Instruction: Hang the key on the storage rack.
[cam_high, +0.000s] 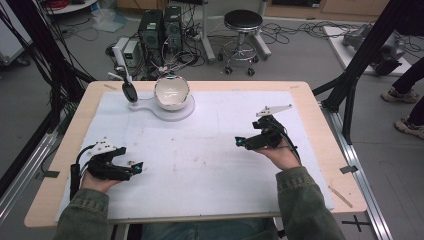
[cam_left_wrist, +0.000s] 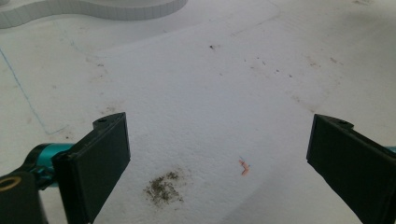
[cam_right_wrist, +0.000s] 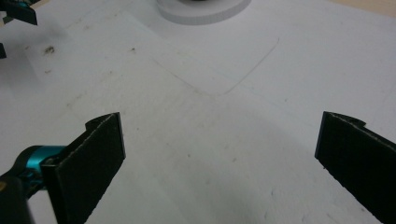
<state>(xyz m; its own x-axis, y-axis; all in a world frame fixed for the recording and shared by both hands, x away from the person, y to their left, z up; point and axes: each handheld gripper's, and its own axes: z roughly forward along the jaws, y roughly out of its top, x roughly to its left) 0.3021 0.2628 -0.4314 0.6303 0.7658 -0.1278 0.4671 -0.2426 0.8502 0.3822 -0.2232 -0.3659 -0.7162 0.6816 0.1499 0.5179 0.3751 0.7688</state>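
Near the front-left corner of the desk (cam_high: 310, 95), the left gripper (cam_high: 137, 167) rests low over the white mat (cam_high: 215, 150), jaws spread wide with nothing between them. The right gripper (cam_high: 239, 141) sits toward the right edge, also wide open and empty. Well apart from both, by the far edge, a white bowl (cam_high: 172, 92) stands on a white stand (cam_high: 172, 111), with a dark spoon (cam_high: 129, 91) propped just beside it at its left.
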